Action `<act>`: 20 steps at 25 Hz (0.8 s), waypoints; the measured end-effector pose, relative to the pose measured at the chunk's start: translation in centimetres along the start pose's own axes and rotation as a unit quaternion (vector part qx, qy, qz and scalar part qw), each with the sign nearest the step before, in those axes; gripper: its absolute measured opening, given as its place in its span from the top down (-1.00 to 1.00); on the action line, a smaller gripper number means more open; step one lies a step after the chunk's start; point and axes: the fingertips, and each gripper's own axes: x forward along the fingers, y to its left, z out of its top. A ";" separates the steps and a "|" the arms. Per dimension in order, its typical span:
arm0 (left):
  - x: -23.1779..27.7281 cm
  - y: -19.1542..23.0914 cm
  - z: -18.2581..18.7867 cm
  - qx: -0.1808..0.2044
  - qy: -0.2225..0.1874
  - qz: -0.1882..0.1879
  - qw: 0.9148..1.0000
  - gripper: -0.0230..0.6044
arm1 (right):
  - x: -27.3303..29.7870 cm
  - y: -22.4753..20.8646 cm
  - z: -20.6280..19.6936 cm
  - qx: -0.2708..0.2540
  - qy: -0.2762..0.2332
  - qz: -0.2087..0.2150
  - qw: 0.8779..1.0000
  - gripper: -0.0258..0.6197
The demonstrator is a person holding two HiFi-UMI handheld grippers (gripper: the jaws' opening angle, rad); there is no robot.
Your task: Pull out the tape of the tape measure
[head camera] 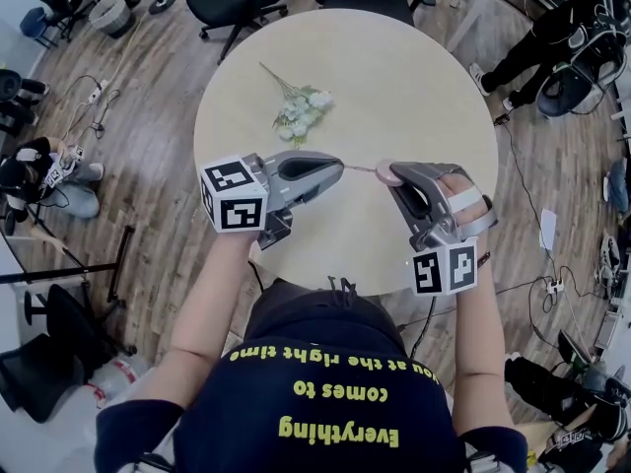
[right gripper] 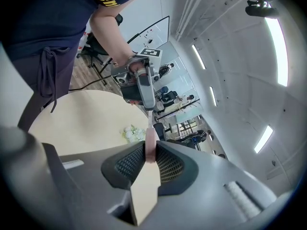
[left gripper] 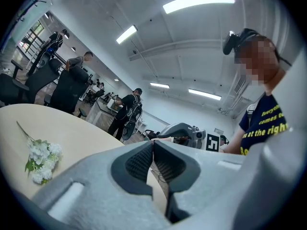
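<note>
Pink plastic is showing between the pads of your right gripper [right gripper: 150,151]. That is the tape measure [right gripper: 151,139], and the jaws are grasping it edge-on, so you are seeing only a narrow sliver of its case. In the head view the same jaws are covering most of it, leaving a small pink bulge at their tips.

From that bulge the tape [head camera: 362,168] is running out toward 9 o'clock as a thin line above the table [head camera: 414,87]. It is too fine for any markings to be read. It is ending at the tips of your left gripper [left gripper: 153,145], which is clenched on it. In the left gripper view the pads are pressing together with no gap, and the tape's end is too small to make out there.

The two grippers are facing each other tip to tip, near but apart. Your left hand is sitting hidden behind the marker cube [head camera: 235,195].

A flower sprig [head camera: 301,111] is lying on the table at about 11 o'clock from the tape, well apart from both grippers. A person [head camera: 552,28] at 2 o'clock is being cut off by the frame edge.
</note>
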 end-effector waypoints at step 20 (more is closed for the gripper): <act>-5.3 2.9 1.1 -0.011 -0.010 0.057 0.998 0.90 | -1.8 -0.4 -4.6 0.024 0.071 -0.010 0.997 0.67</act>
